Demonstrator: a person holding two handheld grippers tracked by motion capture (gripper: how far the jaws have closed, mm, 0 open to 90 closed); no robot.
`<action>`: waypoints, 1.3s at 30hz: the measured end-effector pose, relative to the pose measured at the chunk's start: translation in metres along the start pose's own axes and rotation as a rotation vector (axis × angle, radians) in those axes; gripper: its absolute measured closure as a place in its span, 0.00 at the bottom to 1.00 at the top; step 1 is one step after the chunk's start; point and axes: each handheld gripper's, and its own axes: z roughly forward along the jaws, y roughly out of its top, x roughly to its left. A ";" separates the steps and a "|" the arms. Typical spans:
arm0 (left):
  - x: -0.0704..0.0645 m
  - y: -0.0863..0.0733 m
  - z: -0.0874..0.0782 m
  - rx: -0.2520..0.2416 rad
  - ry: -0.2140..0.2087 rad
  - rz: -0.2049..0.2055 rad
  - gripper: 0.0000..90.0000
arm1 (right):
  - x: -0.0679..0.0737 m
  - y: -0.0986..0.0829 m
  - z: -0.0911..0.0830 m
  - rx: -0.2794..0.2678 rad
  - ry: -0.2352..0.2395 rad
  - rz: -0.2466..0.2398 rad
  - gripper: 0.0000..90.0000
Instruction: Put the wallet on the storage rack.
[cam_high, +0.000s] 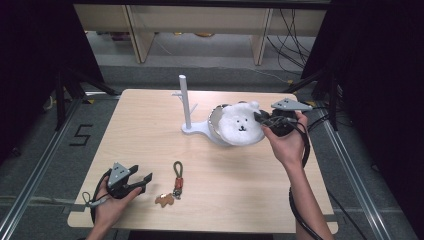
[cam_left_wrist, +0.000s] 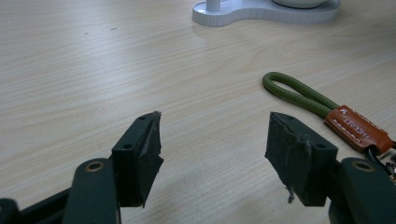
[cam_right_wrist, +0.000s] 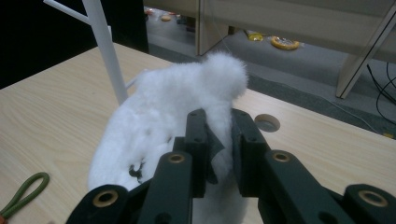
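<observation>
- Right gripper (cam_high: 261, 118) of mine is at the far right of the worktop, its jaws pinched nearly together on the edge of a white fluffy bear face (cam_high: 241, 123); my right gripper view shows a fold of the plush (cam_right_wrist: 187, 112) squeezed between the two black jaws.
- Left gripper (cam_high: 141, 181) rests near the front left corner in my left hand (cam_high: 111, 200), jaws spread wide with nothing between them; its own view (cam_left_wrist: 212, 154) shows bare wood in the gap.
- Underneath is a pale wood-grain worktop (cam_high: 150, 130) with rounded corners, and a round hole (cam_right_wrist: 267, 122) through it near the far edge.
- Around it the room is dark at both sides, with grey floor, light wooden furniture legs beyond the far edge, loose black cables at the right, and a "5" marked on the floor (cam_high: 81, 135) at the left.
- A white stand (cam_high: 186, 102) rises upright behind the centre, with short side pegs and a flat white base (cam_high: 195, 128) that reaches under the bear face.
- That bear face lies on a round dish (cam_high: 216, 122), its eyes and mouth turned up, its ears toward the far edge and chin toward me.
- A key strap (cam_high: 177, 172) lies flat just right of my left gripper, long axis running front to back: green cord loop (cam_left_wrist: 294, 93) at the far end, brown leather tab (cam_left_wrist: 357, 128) nearer, and a small tan charm (cam_high: 164, 199) at the near end.
</observation>
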 end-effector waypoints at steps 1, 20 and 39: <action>0.000 0.000 -0.001 0.004 0.004 0.001 0.39 | 0.000 0.000 0.000 0.000 0.000 0.000 0.88; -0.001 0.000 0.000 0.002 0.001 -0.003 0.39 | -0.004 0.010 0.045 0.027 -0.056 -0.053 0.88; -0.001 0.000 0.000 0.007 -0.002 0.005 0.39 | 0.008 0.010 0.077 0.084 -0.117 -0.170 0.88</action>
